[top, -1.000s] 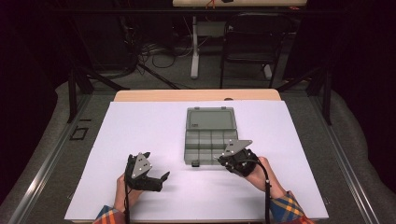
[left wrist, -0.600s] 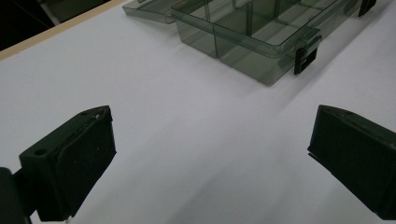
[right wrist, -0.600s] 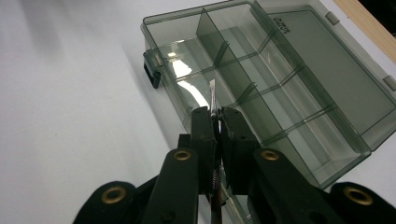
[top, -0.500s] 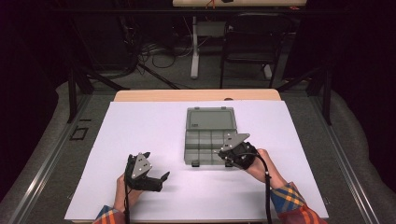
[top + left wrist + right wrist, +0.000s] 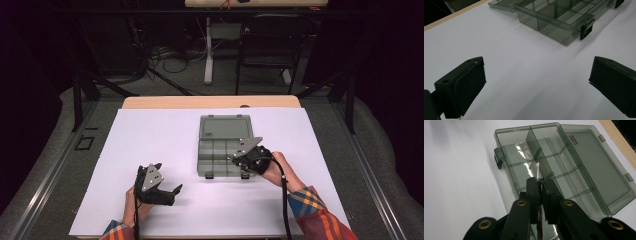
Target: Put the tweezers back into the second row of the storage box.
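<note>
A smoky clear organizer box (image 5: 220, 150) lies open mid-table, its lid (image 5: 225, 127) folded flat on the far side. My right gripper (image 5: 237, 160) hovers over the box's near right corner. In the right gripper view its jaws (image 5: 540, 180) are shut on a thin clear divider (image 5: 537, 169), held edge-on above the compartments (image 5: 521, 152). My left gripper (image 5: 168, 178) rests low on the white sheet to the box's near left. Its jaws (image 5: 536, 80) stand wide open with nothing between them, and the box (image 5: 556, 17) lies ahead of them.
A white sheet (image 5: 150, 135) covers the table, with a wooden edge (image 5: 210, 102) at the far side. Black latches (image 5: 586, 30) stick out from the box's near wall. Beyond the table stand dark stands, cables and a chair (image 5: 270, 45).
My right gripper has moved a little away from the person and over the box's near right part, still holding the divider. The left gripper has stayed where it was.
</note>
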Motion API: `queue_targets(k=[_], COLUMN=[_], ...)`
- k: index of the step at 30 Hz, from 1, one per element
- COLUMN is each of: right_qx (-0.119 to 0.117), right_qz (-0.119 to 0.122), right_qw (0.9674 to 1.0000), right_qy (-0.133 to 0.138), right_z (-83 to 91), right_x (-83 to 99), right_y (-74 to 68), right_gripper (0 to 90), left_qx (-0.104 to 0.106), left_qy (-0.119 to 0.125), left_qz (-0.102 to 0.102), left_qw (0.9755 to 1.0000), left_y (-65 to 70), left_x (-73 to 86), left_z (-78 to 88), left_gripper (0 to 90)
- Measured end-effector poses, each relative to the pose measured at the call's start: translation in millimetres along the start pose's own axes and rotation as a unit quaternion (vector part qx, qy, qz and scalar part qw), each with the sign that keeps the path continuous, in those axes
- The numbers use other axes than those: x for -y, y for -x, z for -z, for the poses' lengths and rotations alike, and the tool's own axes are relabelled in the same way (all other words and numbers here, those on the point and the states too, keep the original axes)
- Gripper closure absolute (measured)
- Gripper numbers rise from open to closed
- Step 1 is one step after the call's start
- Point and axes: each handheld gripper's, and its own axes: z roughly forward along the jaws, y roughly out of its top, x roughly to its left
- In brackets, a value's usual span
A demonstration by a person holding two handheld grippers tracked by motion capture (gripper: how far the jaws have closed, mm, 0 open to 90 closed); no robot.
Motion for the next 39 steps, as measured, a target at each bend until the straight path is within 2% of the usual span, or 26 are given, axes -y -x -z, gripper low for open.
queue_targets(k=[3, 11, 20, 39], right_qx=[-0.003, -0.006, -0.013, -0.02], right_qz=[0.013, 0.02, 0.039, 0.061], right_qw=[0.9999, 0.9997, 0.9991, 0.9976], right_qy=[-0.007, -0.01, -0.014, -0.025], right_z=[-3.2, -8.9, -17.0, -33.8], right_x=[-2.6, -7.9, -13.5, -18.7], right_y=[3.3, 7.9, 12.6, 13.5], right_gripper=[84.4, 84.5, 84.5, 84.5], left_qx=[-0.001, -0.001, 0.0, -0.001], left_qy=[0.0, 0.0, 0.0, 0.0], left_qz=[0.0, 0.001, -0.001, -0.001], left_qw=[1.0, 1.0, 1.0, 1.0], left_y=[-0.1, -0.2, 0.5, -0.1], left_x=[0.0, 0.1, -0.2, 0.0], left_z=[0.3, 0.0, -0.5, -0.4], left_gripper=[0.1, 0.1, 0.1, 0.1])
